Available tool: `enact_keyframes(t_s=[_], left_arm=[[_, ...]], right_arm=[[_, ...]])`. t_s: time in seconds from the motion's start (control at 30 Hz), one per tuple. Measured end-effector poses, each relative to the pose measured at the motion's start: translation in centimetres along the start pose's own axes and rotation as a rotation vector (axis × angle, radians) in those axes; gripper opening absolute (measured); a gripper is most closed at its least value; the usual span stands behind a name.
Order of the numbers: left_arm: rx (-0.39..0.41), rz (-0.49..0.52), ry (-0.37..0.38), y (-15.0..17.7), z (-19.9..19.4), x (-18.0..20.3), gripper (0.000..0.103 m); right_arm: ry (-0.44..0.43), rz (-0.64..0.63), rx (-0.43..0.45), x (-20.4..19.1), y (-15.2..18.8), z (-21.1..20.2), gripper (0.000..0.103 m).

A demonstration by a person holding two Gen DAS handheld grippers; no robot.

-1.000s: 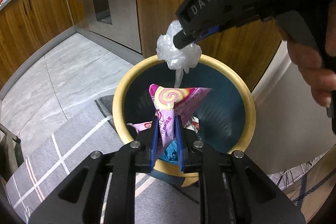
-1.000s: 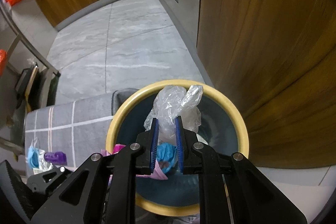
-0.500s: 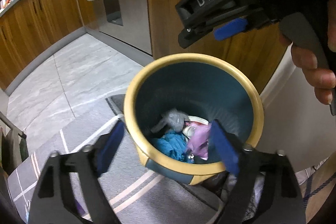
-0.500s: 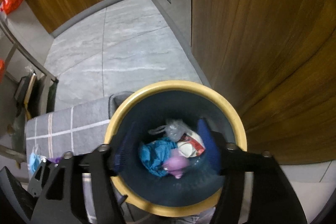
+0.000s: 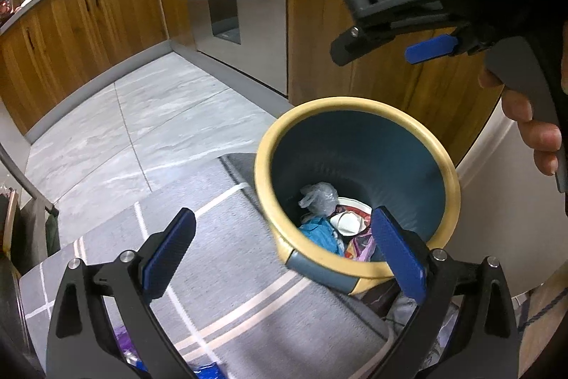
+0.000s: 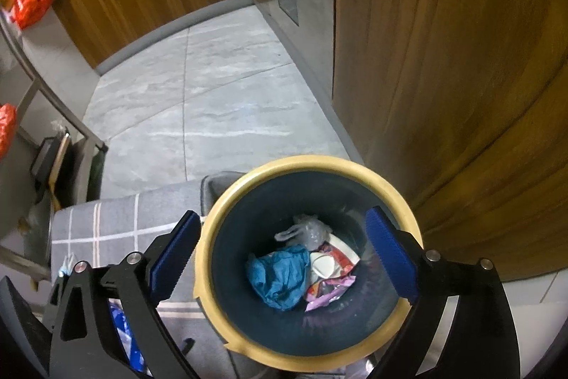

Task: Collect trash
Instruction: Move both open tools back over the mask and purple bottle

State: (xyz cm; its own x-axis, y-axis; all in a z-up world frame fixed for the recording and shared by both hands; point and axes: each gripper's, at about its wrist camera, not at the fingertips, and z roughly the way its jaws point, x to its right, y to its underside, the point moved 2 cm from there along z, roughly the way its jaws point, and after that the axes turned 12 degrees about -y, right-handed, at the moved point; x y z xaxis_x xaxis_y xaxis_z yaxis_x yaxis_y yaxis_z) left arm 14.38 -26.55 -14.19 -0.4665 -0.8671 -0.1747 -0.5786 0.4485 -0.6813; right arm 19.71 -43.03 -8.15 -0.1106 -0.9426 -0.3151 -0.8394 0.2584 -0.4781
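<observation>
Trash [image 6: 301,267] lies at bin [image 6: 404,201] bottom, below both tools. Right tool [image 6: 284,258] gapes wide, empty, over yellow rim. Left tool [image 5: 284,254] likewise spread, empty; bare rug [image 5: 220,258] beneath.

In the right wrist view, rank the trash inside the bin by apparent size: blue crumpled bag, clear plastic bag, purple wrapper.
1. blue crumpled bag, clearly largest.
2 and 3. clear plastic bag and purple wrapper look about alike; the wrapper is partly buried, so no ranking between them.
</observation>
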Motion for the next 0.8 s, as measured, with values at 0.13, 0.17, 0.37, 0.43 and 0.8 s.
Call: enact_keyframes(t_s=[0.13,0.17,0.37,0.43,0.8], left_arm=[[0.01,-0.008,-0.012,0.0,-1.1,-1.0,0.097],[0.015,-0.009,-0.016,0.0,-1.4,-1.3,0.097],[0.041,-0.015,-0.045,-0.3,-4.1,-3.2,0.097],[0.045,0.012,-0.057,-0.1,-5.0,-3.7,0.097],[0.024,-0.062,-0.158,1.4,-11.6,-11.3,0.097]], right_arm=[[0.016,-0.015,-0.008,-0.6,0.3,0.1,0.094],[0.019,-0.022,-0.009,-0.7,0.4,0.0,0.094],[0.055,-0.079,0.009,-2.2,1.3,-1.1,0.094],[0.036,-0.056,0.024,-2.4,1.6,-1.9,0.094],[-0.011,-0.097,0.083,-7.3,3.6,-4.3,0.095]])
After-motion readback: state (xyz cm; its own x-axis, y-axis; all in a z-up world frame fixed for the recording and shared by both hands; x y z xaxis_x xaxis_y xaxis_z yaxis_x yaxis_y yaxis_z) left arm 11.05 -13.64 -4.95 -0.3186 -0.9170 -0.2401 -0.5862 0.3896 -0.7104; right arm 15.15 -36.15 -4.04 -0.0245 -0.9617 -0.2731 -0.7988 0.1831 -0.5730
